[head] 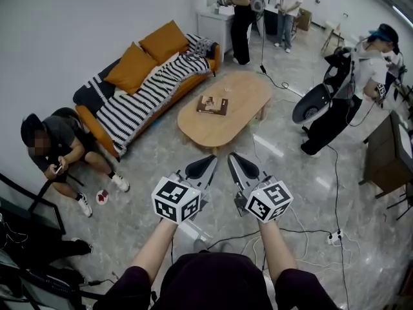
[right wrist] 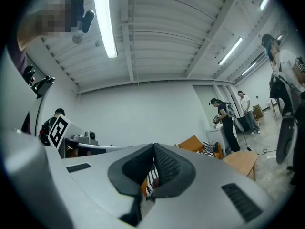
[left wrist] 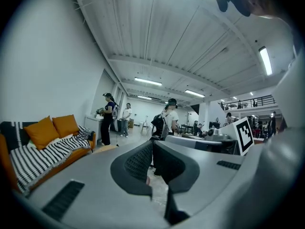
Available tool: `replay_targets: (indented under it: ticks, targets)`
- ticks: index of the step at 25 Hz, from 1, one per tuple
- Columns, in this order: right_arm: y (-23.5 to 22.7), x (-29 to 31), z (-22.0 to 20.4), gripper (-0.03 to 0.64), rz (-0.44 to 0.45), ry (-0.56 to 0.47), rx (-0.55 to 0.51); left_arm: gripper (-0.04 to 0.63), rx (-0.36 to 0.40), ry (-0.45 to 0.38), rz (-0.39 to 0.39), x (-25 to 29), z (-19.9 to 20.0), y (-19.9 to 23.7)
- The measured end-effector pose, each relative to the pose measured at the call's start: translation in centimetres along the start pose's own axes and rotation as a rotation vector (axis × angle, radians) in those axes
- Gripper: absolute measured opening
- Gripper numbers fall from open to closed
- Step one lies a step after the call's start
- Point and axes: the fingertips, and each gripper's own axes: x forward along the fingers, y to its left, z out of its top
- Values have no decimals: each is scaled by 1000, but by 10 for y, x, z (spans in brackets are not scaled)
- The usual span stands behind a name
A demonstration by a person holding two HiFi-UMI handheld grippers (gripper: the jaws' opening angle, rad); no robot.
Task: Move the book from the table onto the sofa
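The book [head: 212, 104] lay flat on the counter [head: 248, 89] beside the sofa [head: 155, 90], well ahead of the left gripper [head: 206, 164] and the right gripper [head: 237, 163], which hung side by side short of the counter's near edge, both pinched closed and empty

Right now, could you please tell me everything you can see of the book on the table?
The book lies flat and closed on the light wooden oval table, near its middle. Its cover looks dark brown with a paler picture on it; any print is too small to read. It rests on the tabletop, and nothing holds it.
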Motion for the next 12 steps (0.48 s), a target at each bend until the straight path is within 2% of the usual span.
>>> replay_targets:
  ticks: [12]
  targets:
    - [16, 9, -29, 24, -55, 33, 38, 18, -28, 28, -16, -24, -15, 22]
